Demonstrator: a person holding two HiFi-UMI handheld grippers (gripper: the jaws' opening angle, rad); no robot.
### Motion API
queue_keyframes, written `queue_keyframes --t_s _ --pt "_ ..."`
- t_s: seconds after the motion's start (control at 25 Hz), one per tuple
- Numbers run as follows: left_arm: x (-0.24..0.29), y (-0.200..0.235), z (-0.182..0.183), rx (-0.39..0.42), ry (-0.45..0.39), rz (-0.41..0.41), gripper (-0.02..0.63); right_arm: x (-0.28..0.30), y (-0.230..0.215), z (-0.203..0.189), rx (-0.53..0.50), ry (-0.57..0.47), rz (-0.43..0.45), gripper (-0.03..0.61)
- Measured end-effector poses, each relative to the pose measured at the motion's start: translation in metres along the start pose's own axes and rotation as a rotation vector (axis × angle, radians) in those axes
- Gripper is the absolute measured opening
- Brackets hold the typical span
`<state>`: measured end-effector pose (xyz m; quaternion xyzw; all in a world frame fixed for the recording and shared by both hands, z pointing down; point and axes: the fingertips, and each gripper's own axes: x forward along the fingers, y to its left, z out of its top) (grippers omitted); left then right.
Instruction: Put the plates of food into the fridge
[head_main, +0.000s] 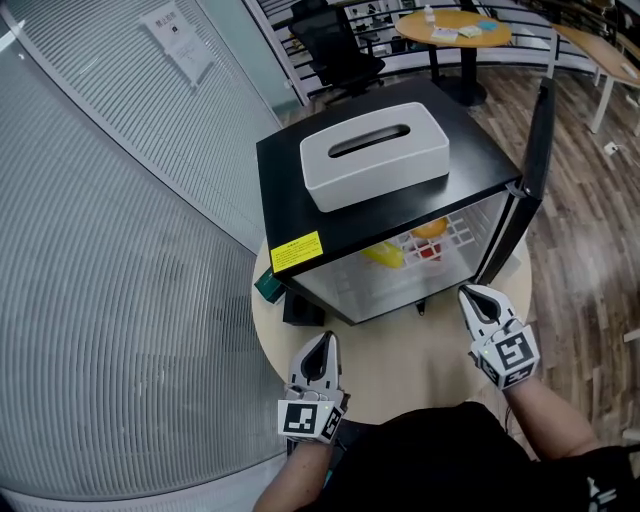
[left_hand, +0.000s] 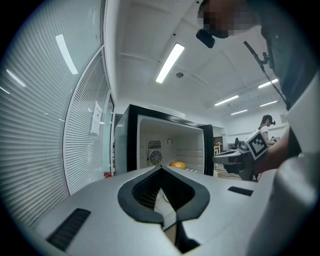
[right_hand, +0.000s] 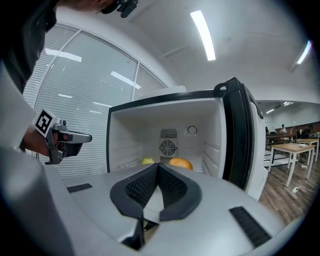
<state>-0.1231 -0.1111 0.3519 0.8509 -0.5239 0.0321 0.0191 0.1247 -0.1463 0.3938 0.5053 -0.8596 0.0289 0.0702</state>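
A small black fridge (head_main: 330, 215) stands on a round table (head_main: 420, 355), its door (head_main: 535, 160) swung open to the right. On its wire shelf lie a yellow food (head_main: 385, 255), an orange food (head_main: 430, 228) and something red (head_main: 428, 252). In the right gripper view the yellow food (right_hand: 147, 161) and orange food (right_hand: 181, 163) sit at the back by the fan. My left gripper (head_main: 326, 338) is shut and empty, over the table's front left. My right gripper (head_main: 468, 292) is shut and empty, just before the fridge's open front, near the door.
A white tissue box (head_main: 373, 155) rests on the fridge top. A green object (head_main: 268, 285) and a black one (head_main: 303, 308) lie at the fridge's left foot. A ribbed glass wall (head_main: 120, 250) runs close on the left. An office chair (head_main: 335, 45) and round table (head_main: 455, 28) stand behind.
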Motion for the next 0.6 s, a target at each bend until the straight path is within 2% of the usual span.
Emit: queue_keyframes --t_s 0.4,0.6 --pt "0.004 -0.009 -0.002 -0.004 0.013 0.027 0.005 0.0 -0.014 -0.009 0.02 0.007 0.014 0.006" --pt "0.006 -0.01 -0.01 -0.016 0.034 0.084 0.005 0.01 -0.02 -0.012 0.009 0.013 0.06 0.006"
